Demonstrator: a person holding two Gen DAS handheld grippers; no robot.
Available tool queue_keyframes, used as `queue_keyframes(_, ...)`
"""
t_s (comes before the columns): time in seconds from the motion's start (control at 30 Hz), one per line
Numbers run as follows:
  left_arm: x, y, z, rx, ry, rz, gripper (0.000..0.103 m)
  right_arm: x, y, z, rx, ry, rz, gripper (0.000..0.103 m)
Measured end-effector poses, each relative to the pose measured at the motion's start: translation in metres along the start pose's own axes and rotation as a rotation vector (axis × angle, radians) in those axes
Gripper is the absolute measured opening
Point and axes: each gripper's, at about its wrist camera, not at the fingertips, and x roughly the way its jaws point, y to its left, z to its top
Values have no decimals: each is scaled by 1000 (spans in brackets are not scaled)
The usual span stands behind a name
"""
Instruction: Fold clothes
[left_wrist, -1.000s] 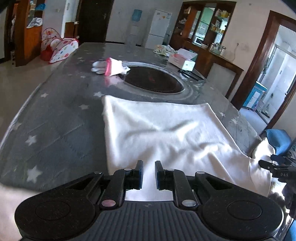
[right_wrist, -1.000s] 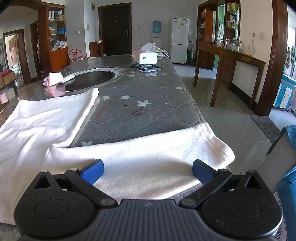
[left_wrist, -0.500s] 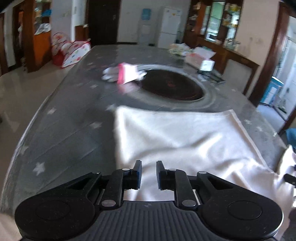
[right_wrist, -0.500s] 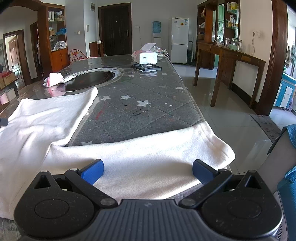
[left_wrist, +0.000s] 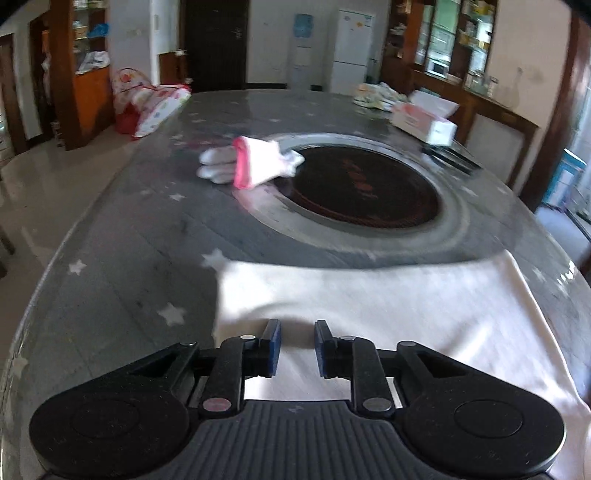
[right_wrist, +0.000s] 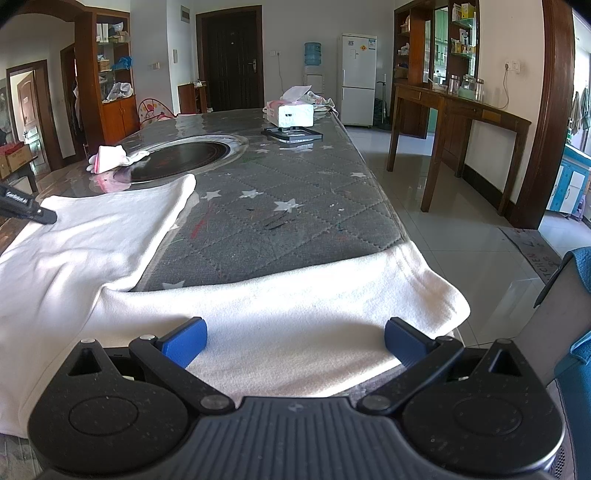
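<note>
A white garment (left_wrist: 388, 306) lies spread flat on the grey star-patterned table (left_wrist: 129, 240). My left gripper (left_wrist: 297, 347) hovers low over the garment's left part. Its fingers stand a narrow gap apart with nothing between them, and the cloth shows through the gap. In the right wrist view the garment (right_wrist: 92, 251) runs off to the left, and one sleeve (right_wrist: 295, 306) lies along the near table edge. My right gripper (right_wrist: 295, 339) is wide open just above that sleeve, not touching it. The left gripper's tip (right_wrist: 27, 210) shows over the garment's far left corner.
A pair of pink and white gloves (left_wrist: 255, 166) lies beside a round black hob (left_wrist: 365, 188) set into the table. A tissue box (right_wrist: 295, 114) and a flat black stand (right_wrist: 293, 134) sit at the far end. The table edge drops to tiled floor on the right, by a blue chair (right_wrist: 576, 332).
My left gripper has travelled forward and leftwards over the garment, and its tip now shows in the right wrist view. The right gripper and the sleeve have stayed put.
</note>
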Motion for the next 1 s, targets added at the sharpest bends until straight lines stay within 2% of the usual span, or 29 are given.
queue_keyframes(0.13,9,3,7,-18,-23,47,36,0,0,0,0,0,0,103)
queue_keyframes(0.3,17,-4,13,9,-39,109,42,0,0,0,0,0,0,103)
queue_keyframes(0.47,0,-11,9,4,-23,57,42,0,0,0,0,0,0,103)
queue_keyframes(0.57,-17,-30,-3,93,-39,-4,42,0,0,0,0,0,0,103)
queue_keyframes(0.8,-15,-70,-24,300,-32,-6,44,-1,0,0,0,0,0,103)
queue_keyframes(1.0,-1,-68,-10,253,-29,16,46,-1,0,0,0,0,1,103)
